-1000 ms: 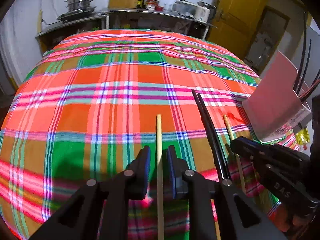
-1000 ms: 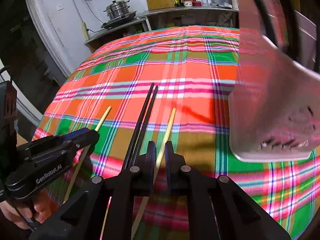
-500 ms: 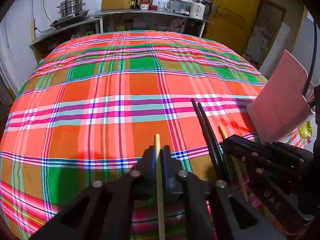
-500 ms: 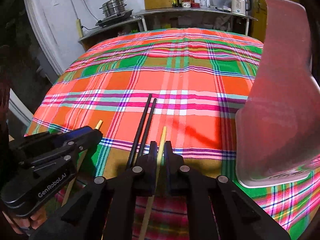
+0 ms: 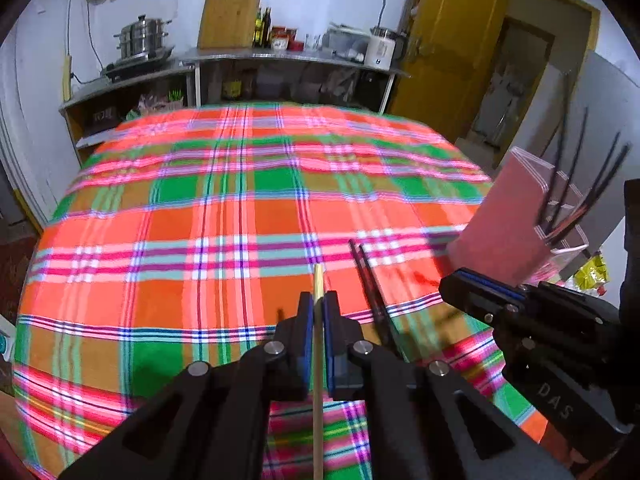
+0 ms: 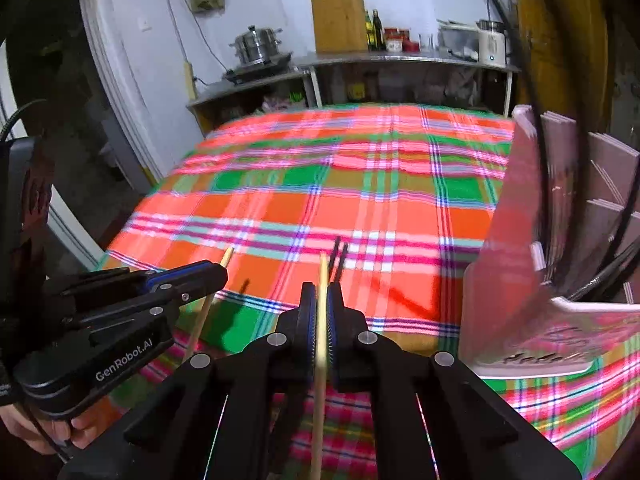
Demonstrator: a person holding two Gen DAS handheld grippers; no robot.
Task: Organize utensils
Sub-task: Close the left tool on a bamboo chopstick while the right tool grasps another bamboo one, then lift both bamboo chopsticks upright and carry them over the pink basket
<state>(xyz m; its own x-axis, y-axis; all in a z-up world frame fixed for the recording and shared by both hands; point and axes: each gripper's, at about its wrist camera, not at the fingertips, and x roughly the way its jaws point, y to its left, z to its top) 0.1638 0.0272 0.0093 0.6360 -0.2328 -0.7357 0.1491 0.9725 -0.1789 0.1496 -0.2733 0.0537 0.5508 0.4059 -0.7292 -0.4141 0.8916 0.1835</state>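
- Chopsticks are seen in three places: one pale wooden chopstick (image 5: 318, 292) is clamped between the blue pads of the left gripper (image 5: 318, 304), a second wooden chopstick (image 6: 322, 276) is clamped in the right gripper (image 6: 321, 296), and a black pair (image 5: 368, 276) lies on the plaid tablecloth (image 5: 200, 208) between the two grippers.
- Both sets of fingers are closed tight on their sticks, with only the thin shaft between the pads.
- Each held stick's rear end is cut off by the lower edge of its own wrist view, so its full length cannot be judged.
- The near part of the black pair is hidden behind the left gripper's body in the left view; in the right view only its far tips (image 6: 340, 252) show above the right gripper.
- A pink holder (image 6: 516, 240) stands at the cloth's right side, blurred, with dark sticks (image 5: 576, 184) rising from it; their count cannot be made out.
- The holder's compartments are partly cut off by the right view's edge.
- A hand (image 6: 44, 432) under the left gripper is seen only in part.
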